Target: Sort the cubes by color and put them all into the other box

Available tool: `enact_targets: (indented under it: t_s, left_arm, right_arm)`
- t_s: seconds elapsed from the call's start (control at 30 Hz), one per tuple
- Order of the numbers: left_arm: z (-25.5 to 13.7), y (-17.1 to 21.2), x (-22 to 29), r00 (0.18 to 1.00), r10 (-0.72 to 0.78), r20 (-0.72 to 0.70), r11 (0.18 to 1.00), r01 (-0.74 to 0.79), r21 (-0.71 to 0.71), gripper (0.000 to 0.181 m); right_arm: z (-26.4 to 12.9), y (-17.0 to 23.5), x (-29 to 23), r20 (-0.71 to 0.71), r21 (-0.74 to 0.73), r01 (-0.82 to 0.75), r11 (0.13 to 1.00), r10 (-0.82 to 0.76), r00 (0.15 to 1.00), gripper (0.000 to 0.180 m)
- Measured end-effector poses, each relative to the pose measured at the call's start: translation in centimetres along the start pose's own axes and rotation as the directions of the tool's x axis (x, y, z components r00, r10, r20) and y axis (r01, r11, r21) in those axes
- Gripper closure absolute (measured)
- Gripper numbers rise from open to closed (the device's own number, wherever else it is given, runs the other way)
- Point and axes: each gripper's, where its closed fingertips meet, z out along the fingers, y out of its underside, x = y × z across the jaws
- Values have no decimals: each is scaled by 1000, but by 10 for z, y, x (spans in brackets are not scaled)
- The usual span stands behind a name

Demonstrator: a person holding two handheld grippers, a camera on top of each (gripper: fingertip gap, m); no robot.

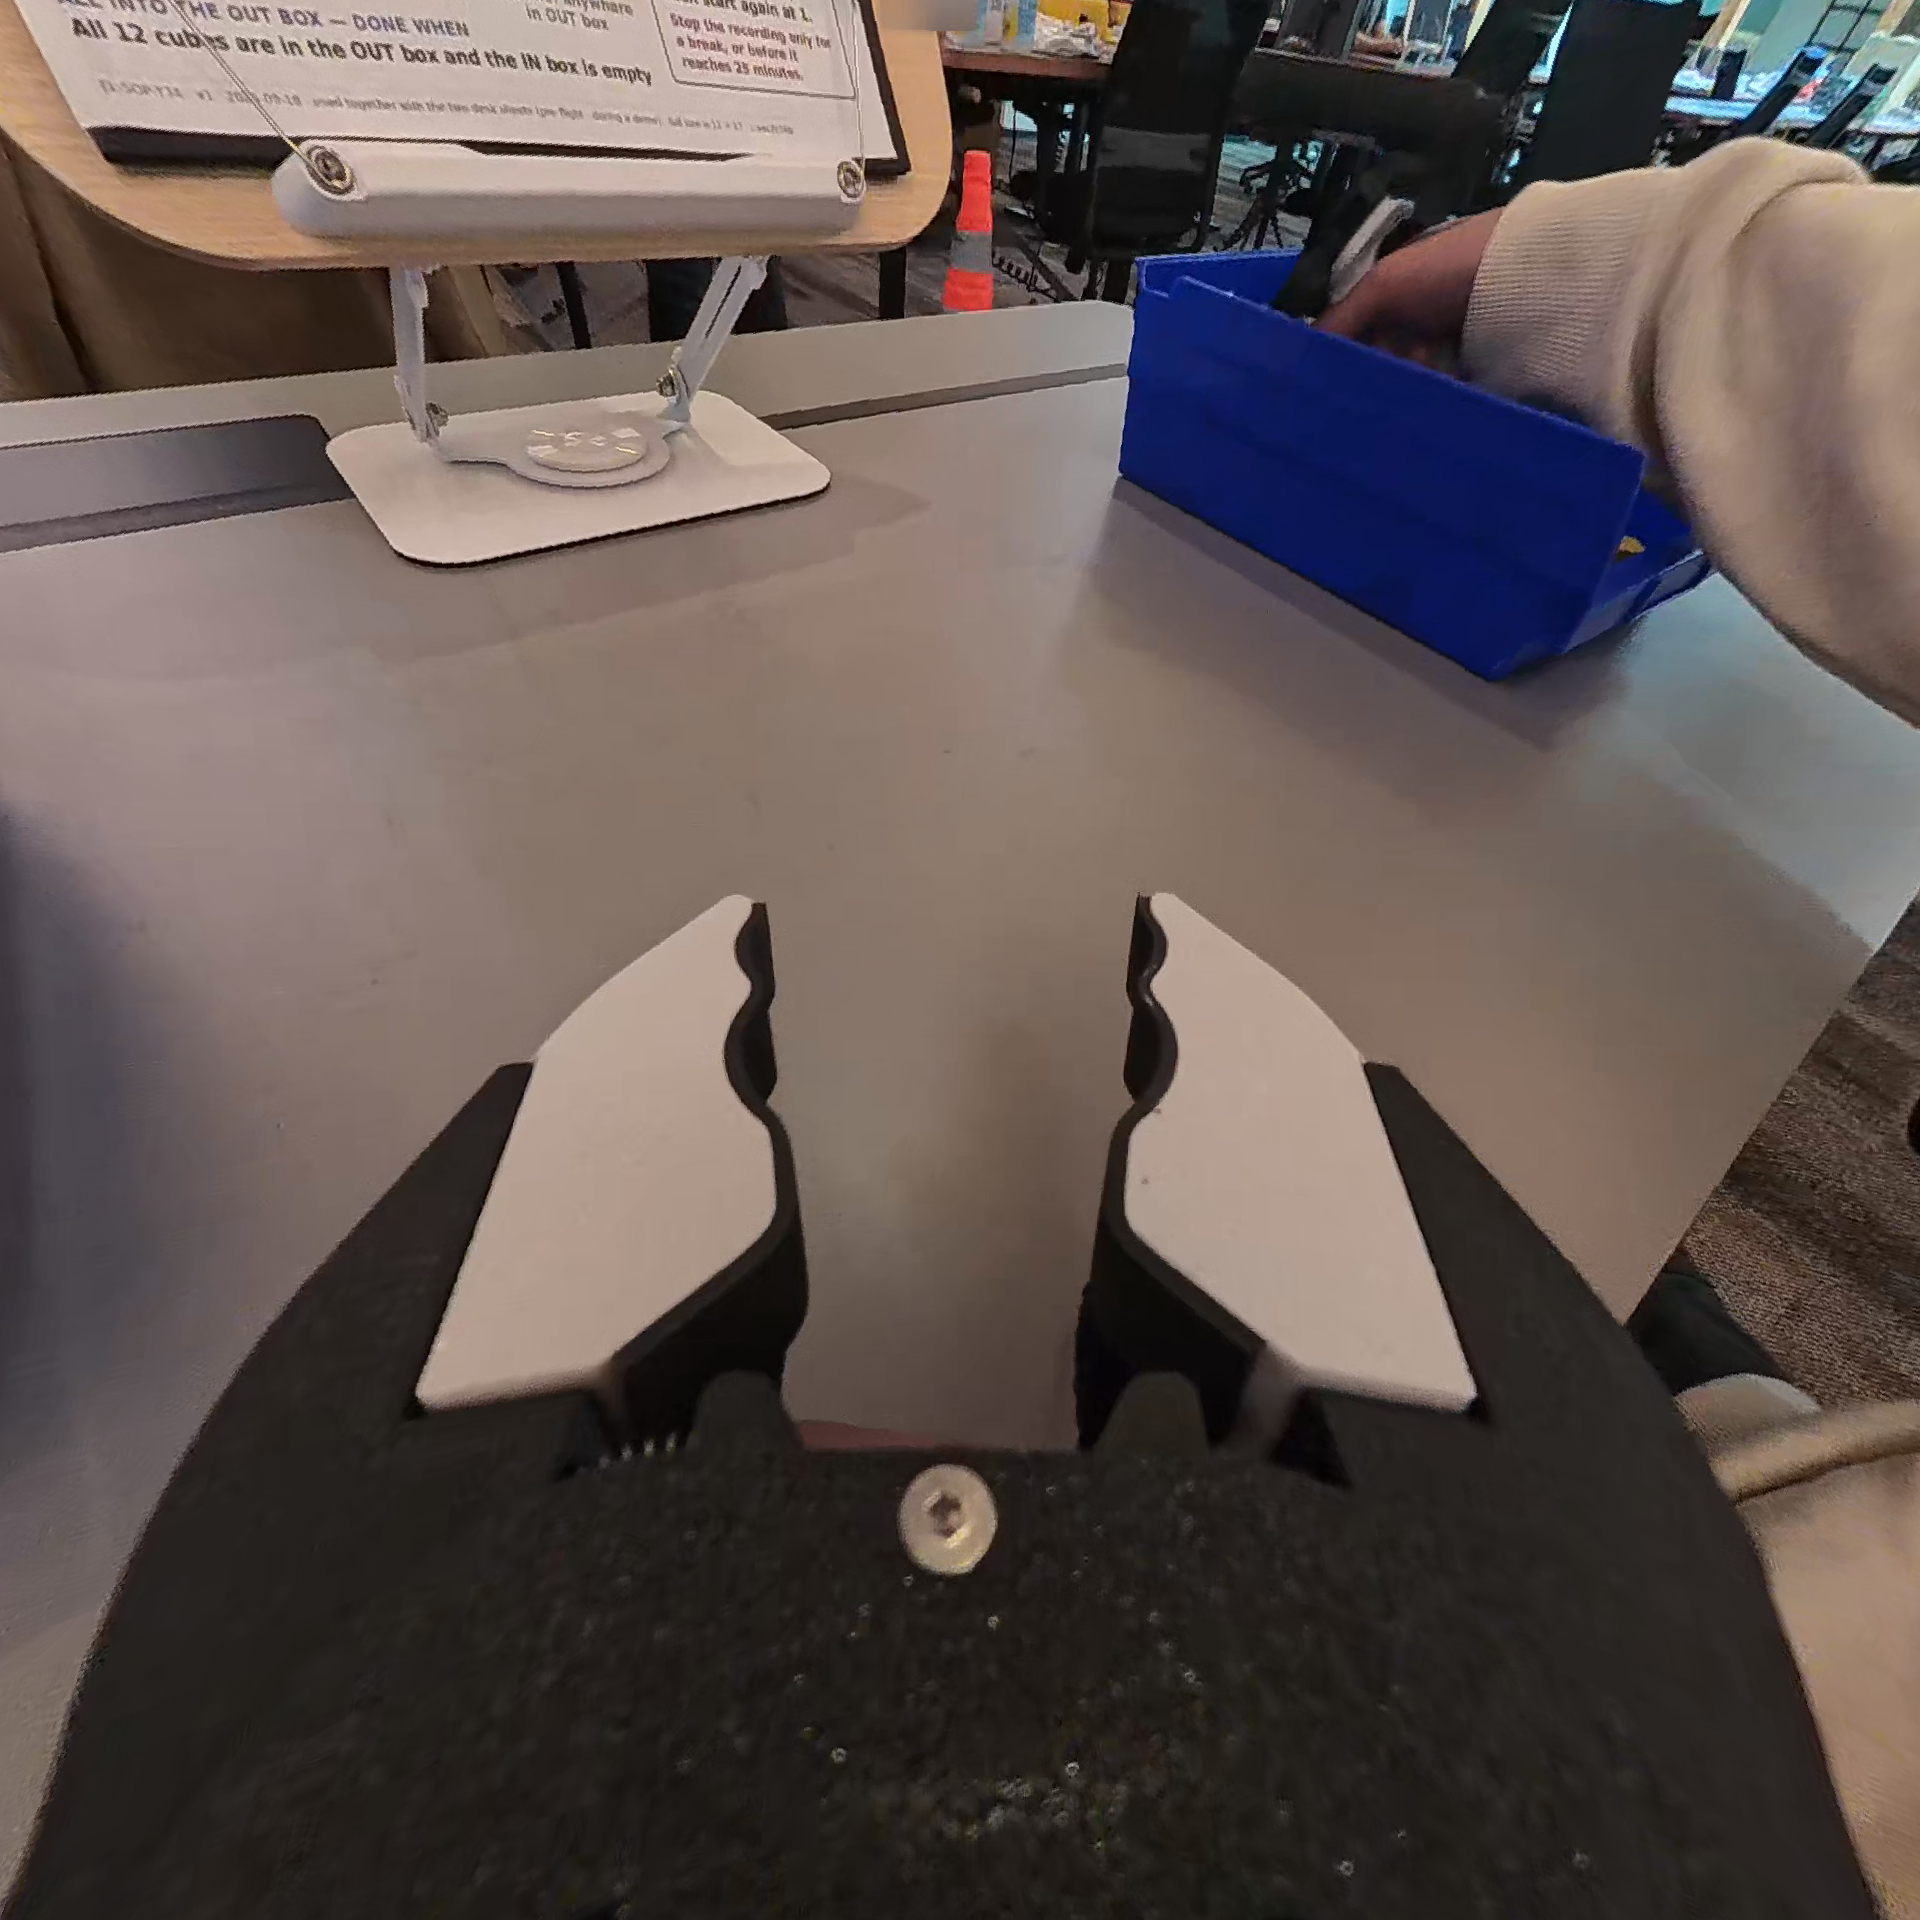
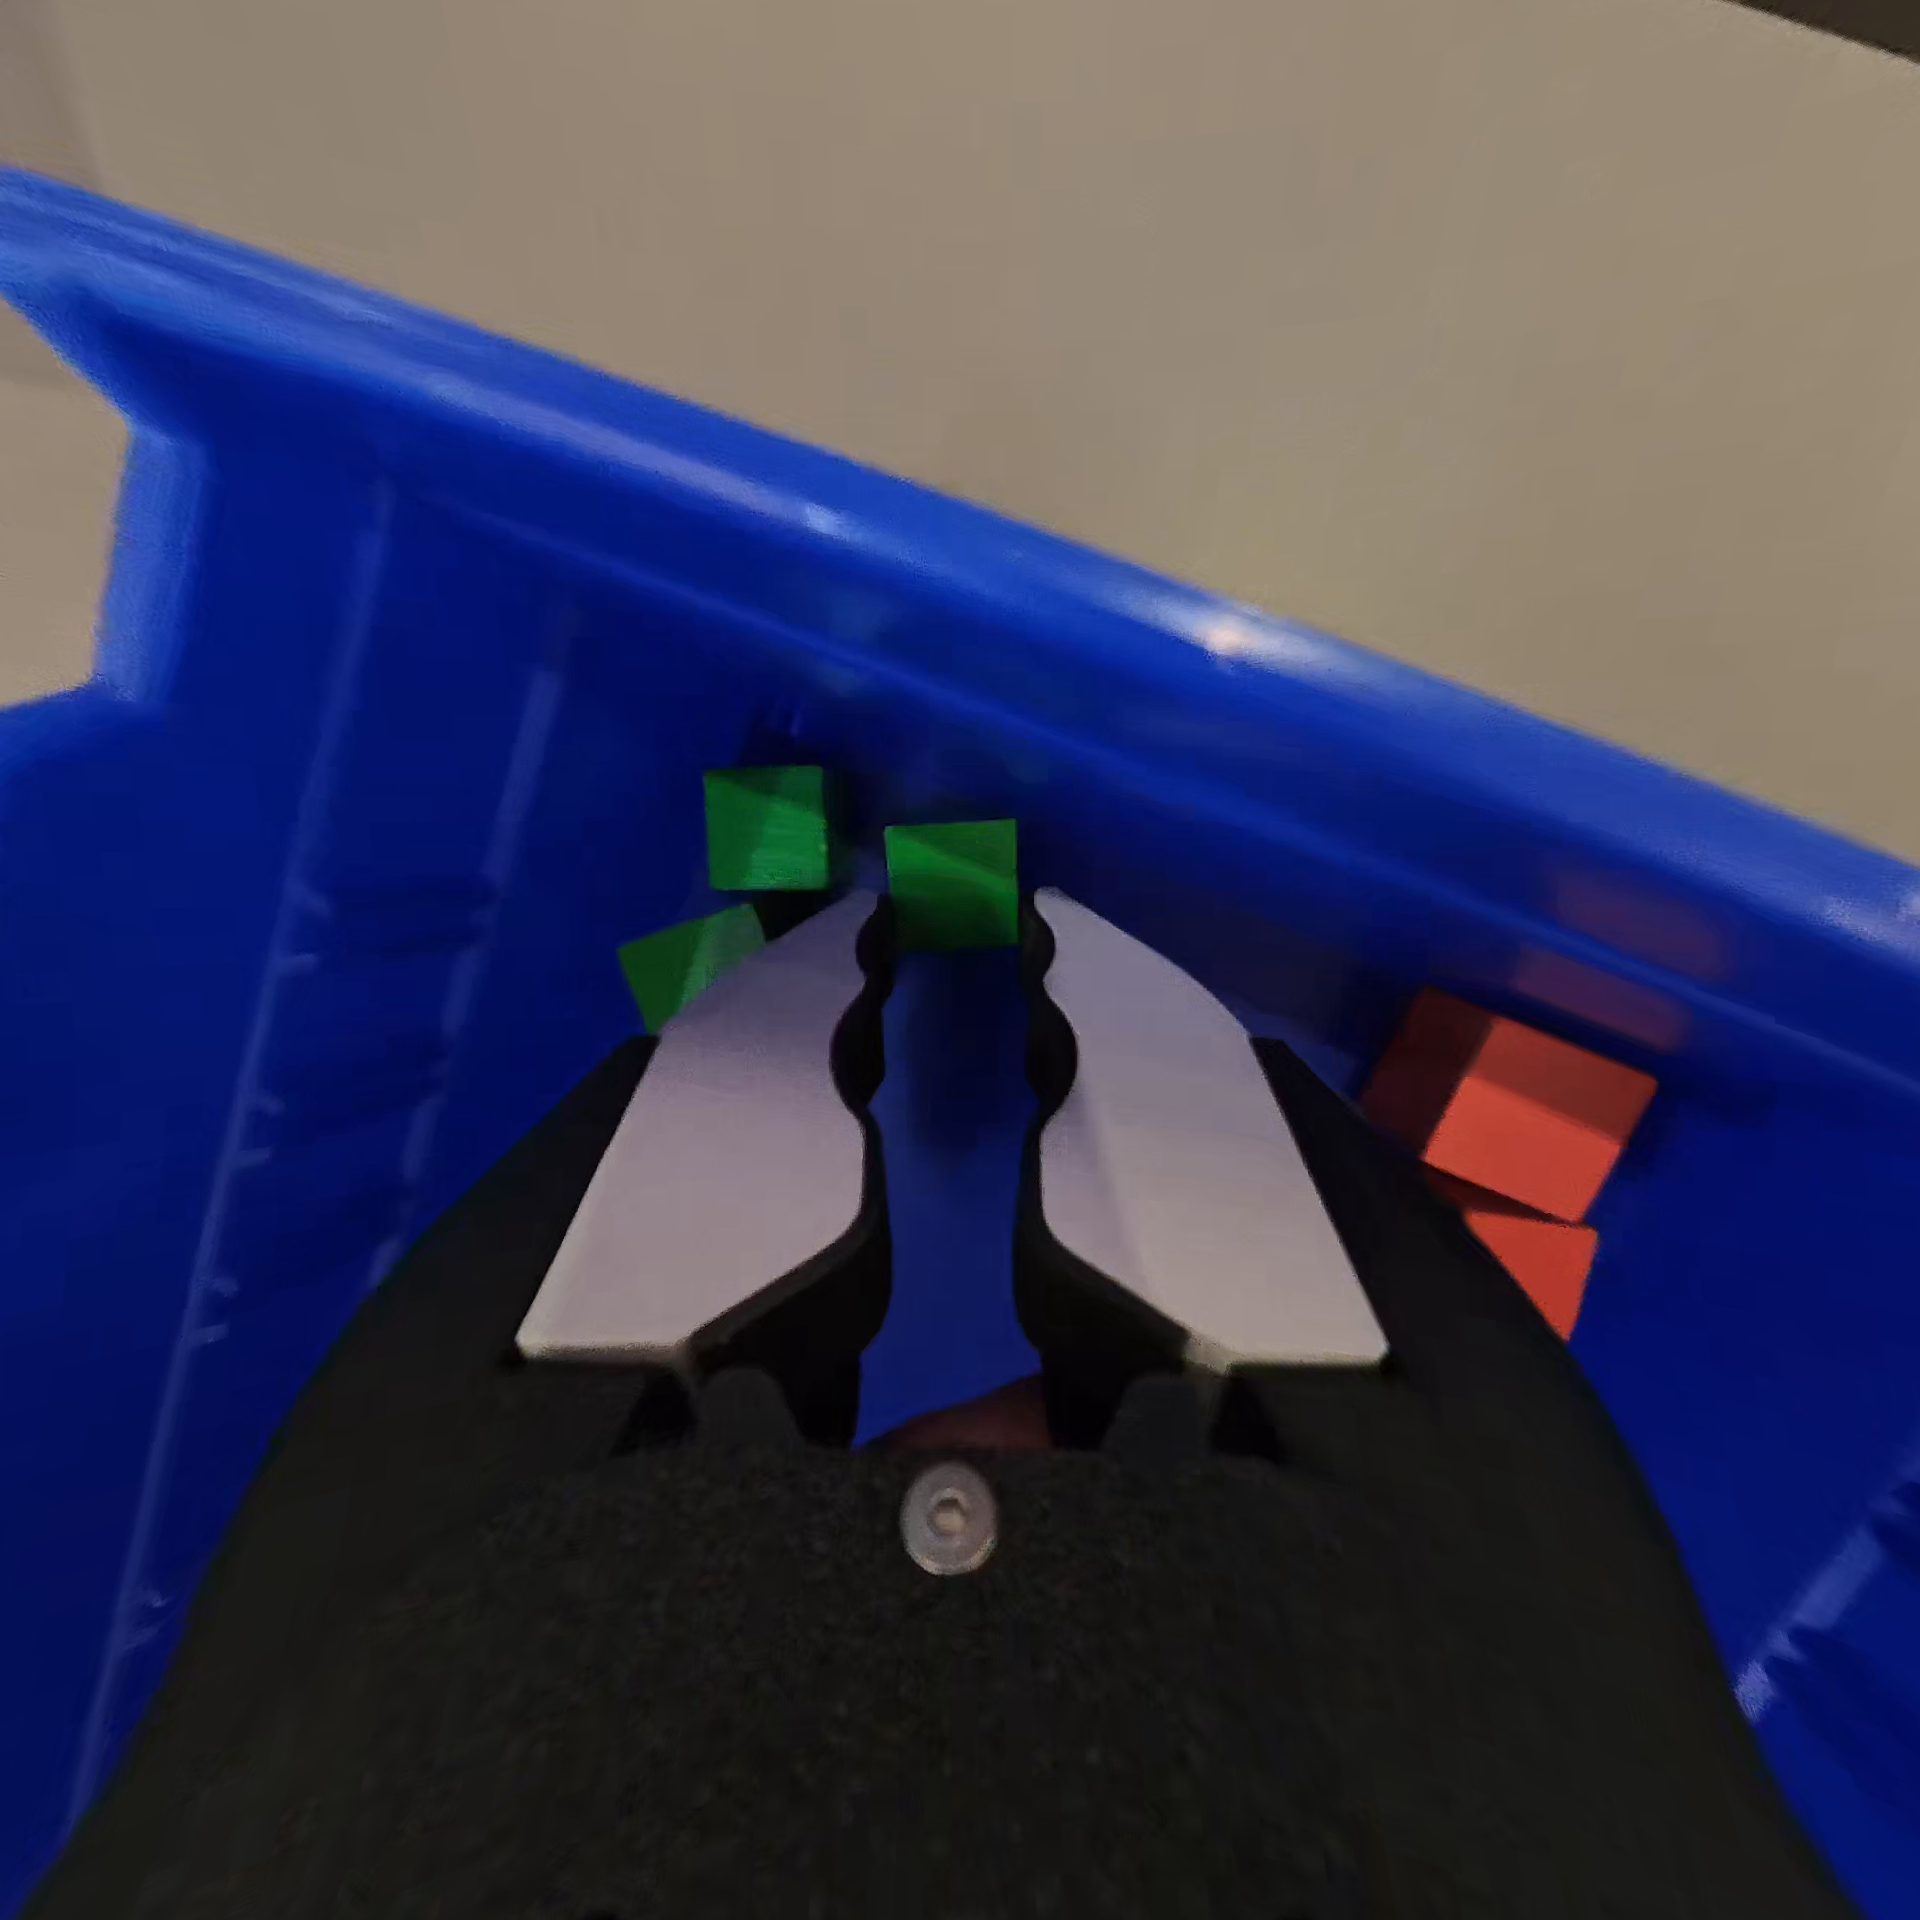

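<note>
Right wrist view: the right gripper [image 2: 951,914] reached inside the blue plastic bin [image 2: 1039,582], its jaws narrowly parted with a green cube [image 2: 951,883] at the fingertips; whether the pads actually clamped it could not be told. Two more green cubes [image 2: 766,828] lay just beside it against the bin wall, and red cubes [image 2: 1527,1122] sat apart to the right. The cubes looked small, rigid, flat-faced and matte, probably light and easy to pinch across opposite faces, though apt to twist if caught on an edge. In the left wrist view, the left gripper [image 1: 951,914] hung wide open and empty over the smooth grey tabletop [image 1: 623,779], near a white document stand [image 1: 577,468].
</note>
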Motion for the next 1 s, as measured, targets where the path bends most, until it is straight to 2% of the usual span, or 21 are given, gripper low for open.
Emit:
enact_targets:
  t_s: [0.13, 0.23, 0.33, 0.4, 0.43, 0.5, 0.6, 0.63, 0.7, 0.77, 0.8, 0.87, 0.9, 1.0]
  left_arm:
    - [3, 5, 4, 999, -25, -26, 1000, 24, -15, 115]
    - [5, 7, 5, 999, -27, -33, 999, 26, -26, 115]
    - [3, 5, 2, 1000, -16, -23, 1000, 16, -19, 115]
    - [1, 3, -1, 1000, -15, -10, 1000, 15, -11, 115]
    - [0, 2, -3, 1000, -17, -3, 1000, 17, -6, 115]
    - [0, 1, -7, 1000, -20, 16, 1000, 20, -1, 115]
    - [-2, -2, -13, 998, -21, 53, 1000, 21, 9, 115]
    - [-2, -4, -15, 998, -21, 60, 1000, 20, 13, 115]
    - [-3, -5, -16, 997, -14, 70, 1000, 12, 19, 115]
    - [-3, -2, -16, 997, -7, 76, 1000, 6, 15, 115]
    - [-3, 0, -15, 997, -8, 72, 1000, 7, 8, 115]
    - [-3, 5, -14, 998, -11, 59, 1000, 12, -10, 115]
    - [-3, 9, -13, 999, -10, 53, 1000, 12, -28, 115]
    - [0, 24, -15, 999, 1, 46, 995, 3, -99, 116]
  right_arm:
    - [5, -3, -5, 6, 5, 10, 1000, -10, 1000, 157]
    - [-3, -1, -2, -6, 14, 16, 1000, -16, 1000, 148]
    - [-41, -5, -3, -40, 124, 49, 991, -44, 998, 145]
    - [-91, -9, -17, -78, 279, 85, 956, -66, 995, 144]
    - [-122, -11, -29, -101, 390, 101, 915, -66, 993, 144]
    - [-180, -4, -72, -91, 622, 107, 776, -64, 994, 146]
    - [-223, 37, -172, 86, 825, 19, 564, -159, 983, 147]
    - [-223, 55, -206, 145, 855, -19, 518, -205, 968, 147]
    - [-200, 89, -260, 219, 873, -68, 483, -265, 939, 148]
    - [-173, 113, -296, 248, 889, -100, 448, -283, 927, 152]
    - [-162, 120, -309, 219, 890, -60, 451, -309, 926, 152]
    - [-148, 123, -314, 77, 889, 80, 450, -320, 944, 150]
    - [-146, 122, -313, 59, 893, 84, 442, -300, 952, 152]
    - [-136, 126, -321, 205, 864, -33, 502, -292, 934, 153]
